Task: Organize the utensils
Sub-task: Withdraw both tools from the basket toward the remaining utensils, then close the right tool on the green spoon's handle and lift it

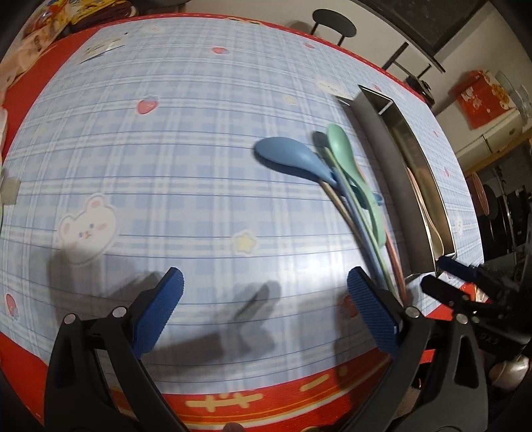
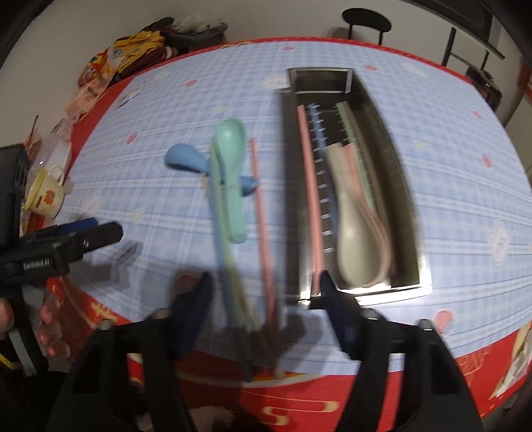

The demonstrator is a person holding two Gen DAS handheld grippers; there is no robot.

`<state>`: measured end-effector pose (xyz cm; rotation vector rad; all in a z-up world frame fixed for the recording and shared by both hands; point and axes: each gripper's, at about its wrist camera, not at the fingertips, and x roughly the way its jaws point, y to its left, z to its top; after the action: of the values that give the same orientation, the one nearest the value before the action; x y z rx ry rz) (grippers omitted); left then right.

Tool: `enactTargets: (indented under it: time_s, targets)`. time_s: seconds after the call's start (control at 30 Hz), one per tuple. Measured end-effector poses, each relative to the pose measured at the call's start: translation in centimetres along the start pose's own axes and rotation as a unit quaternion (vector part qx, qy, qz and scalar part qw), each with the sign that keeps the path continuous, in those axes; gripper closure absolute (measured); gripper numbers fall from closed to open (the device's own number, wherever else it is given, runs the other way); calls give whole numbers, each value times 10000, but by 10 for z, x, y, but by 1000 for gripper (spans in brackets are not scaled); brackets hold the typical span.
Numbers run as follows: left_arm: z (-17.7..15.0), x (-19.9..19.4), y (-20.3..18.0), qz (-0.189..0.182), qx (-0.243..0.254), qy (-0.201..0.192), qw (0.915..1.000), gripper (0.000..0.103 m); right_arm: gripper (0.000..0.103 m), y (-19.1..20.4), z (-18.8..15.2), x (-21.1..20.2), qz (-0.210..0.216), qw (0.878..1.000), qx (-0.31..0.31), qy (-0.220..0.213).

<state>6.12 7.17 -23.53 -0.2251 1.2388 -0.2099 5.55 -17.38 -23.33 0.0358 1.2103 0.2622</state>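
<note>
A blue spoon (image 1: 292,158) and a green spoon (image 1: 345,156) lie crossed on the blue checked tablecloth with chopsticks, left of a long steel tray (image 1: 382,172). In the right wrist view the green spoon (image 2: 229,172), blue spoon (image 2: 184,159) and a pink chopstick (image 2: 261,212) lie left of the tray (image 2: 292,186), which holds a grey spoon (image 2: 354,246), a pink chopstick (image 2: 311,186) and other utensils. My left gripper (image 1: 266,309) is open and empty above the cloth. My right gripper (image 2: 266,312) is open, blurred, over the handle ends.
Snack bags (image 2: 109,63) and a cup (image 2: 46,192) sit at the table's far left. A black stool (image 1: 334,23) stands behind the table. The red table edge (image 1: 232,402) is close below the grippers.
</note>
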Motion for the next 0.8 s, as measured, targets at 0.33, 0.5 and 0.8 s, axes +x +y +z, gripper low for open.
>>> enactTargets:
  time_s: [0.33, 0.5, 0.8]
  targets:
    - [-2, -2, 9, -42, 397, 64, 9992, 6, 63, 4, -1, -5, -306, 9987, 370, -183]
    - [1, -6, 16, -244, 297, -51, 9992, 6, 67, 16, 0, -15, -270, 9986, 247, -383]
    - [12, -14, 20, -152, 445, -180, 9987, 6, 88, 25, 33, 11, 324, 9992, 24, -226]
